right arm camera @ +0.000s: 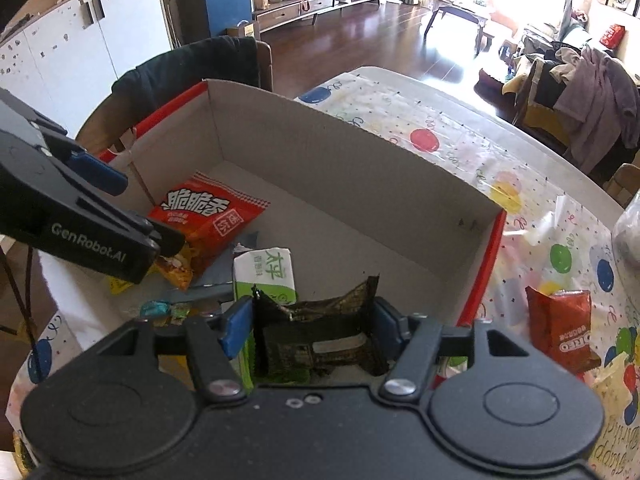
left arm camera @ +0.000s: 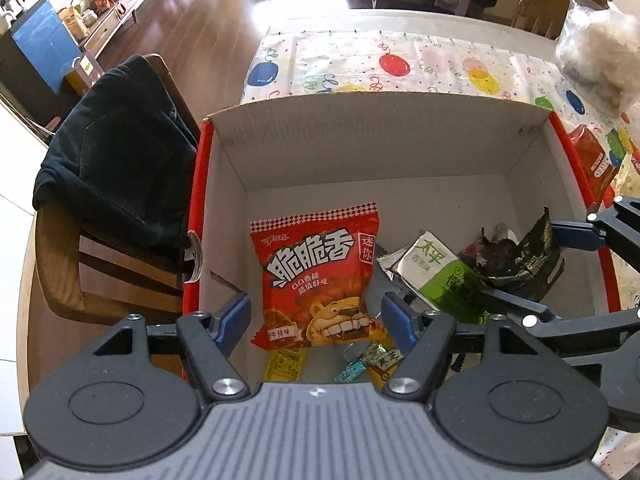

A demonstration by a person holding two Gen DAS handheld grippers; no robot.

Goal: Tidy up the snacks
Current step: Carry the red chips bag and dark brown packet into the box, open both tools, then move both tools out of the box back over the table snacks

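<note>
A red-rimmed cardboard box [left arm camera: 380,140] stands on the table. My left gripper [left arm camera: 316,322] reaches down into it. Its blue pads press on both sides of a red snack packet [left arm camera: 316,264] with a lion on it. The packet's far end rests on the box floor. My right gripper [right arm camera: 314,328] is shut on a dark crumpled snack packet [right arm camera: 316,336], upright at the box's right side. A green-and-white packet [right arm camera: 268,272] lies just beyond it. Several small candies [left arm camera: 356,364] lie under the red packet's near end.
A red Oreo packet [right arm camera: 560,328] lies on the balloon-print tablecloth [right arm camera: 440,128] outside the box's right wall. A clear plastic bag [left arm camera: 600,48] sits at the table's far right. A wooden chair with a dark garment [left arm camera: 116,160] stands against the box's left side.
</note>
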